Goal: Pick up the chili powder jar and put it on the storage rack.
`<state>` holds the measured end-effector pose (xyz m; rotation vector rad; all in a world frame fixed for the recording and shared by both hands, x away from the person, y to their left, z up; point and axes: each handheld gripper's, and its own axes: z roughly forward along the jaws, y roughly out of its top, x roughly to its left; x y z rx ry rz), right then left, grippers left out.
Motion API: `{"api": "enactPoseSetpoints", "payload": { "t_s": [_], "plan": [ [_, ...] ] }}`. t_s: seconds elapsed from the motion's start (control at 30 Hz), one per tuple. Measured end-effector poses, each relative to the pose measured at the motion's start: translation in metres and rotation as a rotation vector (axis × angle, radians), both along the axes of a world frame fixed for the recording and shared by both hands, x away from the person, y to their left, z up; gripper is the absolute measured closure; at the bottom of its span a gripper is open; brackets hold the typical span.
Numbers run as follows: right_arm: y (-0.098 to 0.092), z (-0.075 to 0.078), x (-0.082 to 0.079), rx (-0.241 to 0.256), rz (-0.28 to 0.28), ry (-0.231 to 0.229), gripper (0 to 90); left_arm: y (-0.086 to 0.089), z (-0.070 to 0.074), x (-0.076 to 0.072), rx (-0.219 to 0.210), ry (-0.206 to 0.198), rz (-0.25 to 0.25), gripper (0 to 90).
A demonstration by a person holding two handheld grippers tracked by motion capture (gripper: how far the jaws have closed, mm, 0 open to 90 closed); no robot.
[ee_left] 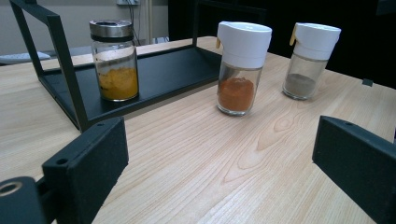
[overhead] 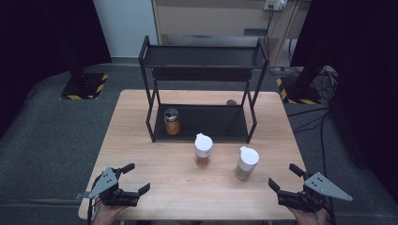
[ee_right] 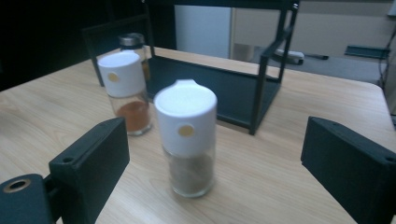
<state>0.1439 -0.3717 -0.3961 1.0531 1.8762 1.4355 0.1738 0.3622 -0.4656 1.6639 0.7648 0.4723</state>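
Observation:
A black two-tier rack point(overhead: 202, 89) stands at the back of the wooden table point(overhead: 141, 154). On its lower shelf sits a metal-capped jar of yellow powder point(overhead: 172, 122) point(ee_left: 114, 60) point(ee_right: 134, 49). In front of the rack stand two white-capped jars: one with red-orange powder point(overhead: 203, 150) point(ee_left: 240, 67) point(ee_right: 126, 91), one with grey-brown powder point(overhead: 246, 163) point(ee_left: 309, 59) point(ee_right: 187, 136). My left gripper point(overhead: 135, 179) point(ee_left: 219, 172) is open near the front left edge. My right gripper point(overhead: 285, 177) point(ee_right: 219, 172) is open at the front right, facing the grey-brown jar.
The rack's upper shelf point(overhead: 202, 57) holds nothing. A small dark round object point(overhead: 231, 101) lies on the table behind the rack. Beyond the table are a cabinet point(overhead: 211, 18), floor cables point(overhead: 319, 122) and two stand bases with yellow-black tape point(overhead: 84, 86).

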Motion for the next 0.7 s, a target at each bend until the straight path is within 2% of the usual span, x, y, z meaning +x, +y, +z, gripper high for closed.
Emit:
{"api": "enactPoseSetpoints", "payload": {
  "t_s": [0.27, 0.47, 0.7],
  "plan": [
    [0.02, 0.016, 0.012, -0.023, 0.043, -0.017, 8.0, 0.0, 0.0, 0.001, -0.002, 0.003, -0.002, 2.7],
    [0.038, 0.028, 0.029, -0.029, 0.071, 0.005, 7.9, 0.0, 0.0, 0.001, -0.002, 0.004, -0.008, 2.7],
    [0.057, 0.036, 0.043, -0.053, 0.109, 0.005, 7.9, 0.0, -0.001, 0.002, -0.004, 0.006, -0.009, 2.7]
  ]
}}
